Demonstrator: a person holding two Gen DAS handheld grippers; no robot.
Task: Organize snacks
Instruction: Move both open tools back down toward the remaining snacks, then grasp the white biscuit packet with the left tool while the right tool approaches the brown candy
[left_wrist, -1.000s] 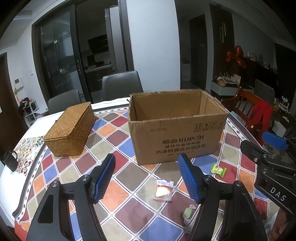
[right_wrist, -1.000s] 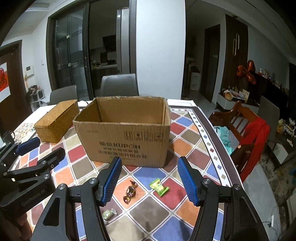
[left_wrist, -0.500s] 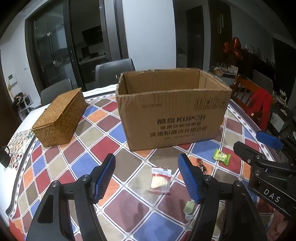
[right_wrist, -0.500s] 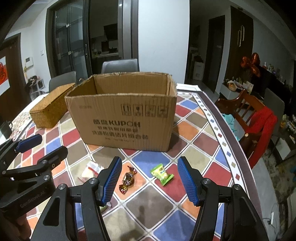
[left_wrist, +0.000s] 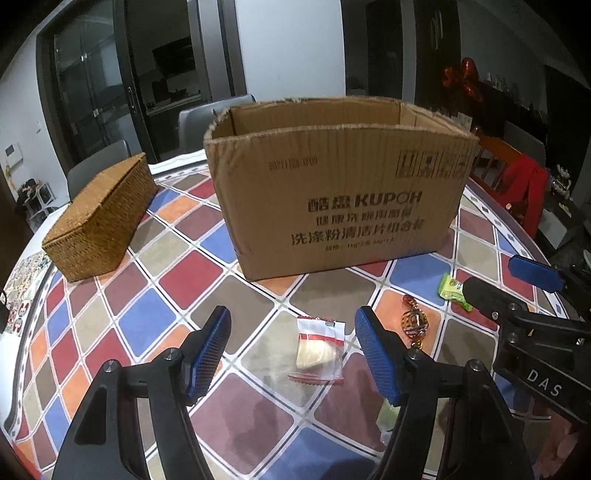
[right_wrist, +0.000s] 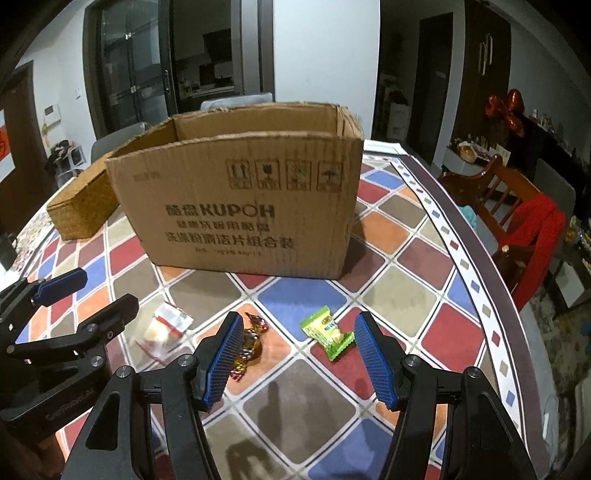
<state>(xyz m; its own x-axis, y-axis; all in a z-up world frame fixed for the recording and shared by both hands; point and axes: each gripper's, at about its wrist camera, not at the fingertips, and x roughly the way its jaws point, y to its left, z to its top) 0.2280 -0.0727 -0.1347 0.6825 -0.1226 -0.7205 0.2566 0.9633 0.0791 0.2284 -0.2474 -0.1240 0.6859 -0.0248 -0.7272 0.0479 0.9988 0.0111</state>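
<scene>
Diagonally — green candy (right_wrist: 328, 332), flat.

Ahead of me the cardboard box (left_wrist: 340, 184) walls off the far worktop (right_wrist: 399, 295); its top stands open. The wicker basket (left_wrist: 99, 225) blocks the far left. Between box and my claws lies bare tile, dotted with the clear sachet (left_wrist: 319, 347), foil candy (right_wrist: 249, 345) and green packet (right_wrist: 327, 332). My right side stays free to the worktop's edge.
</scene>
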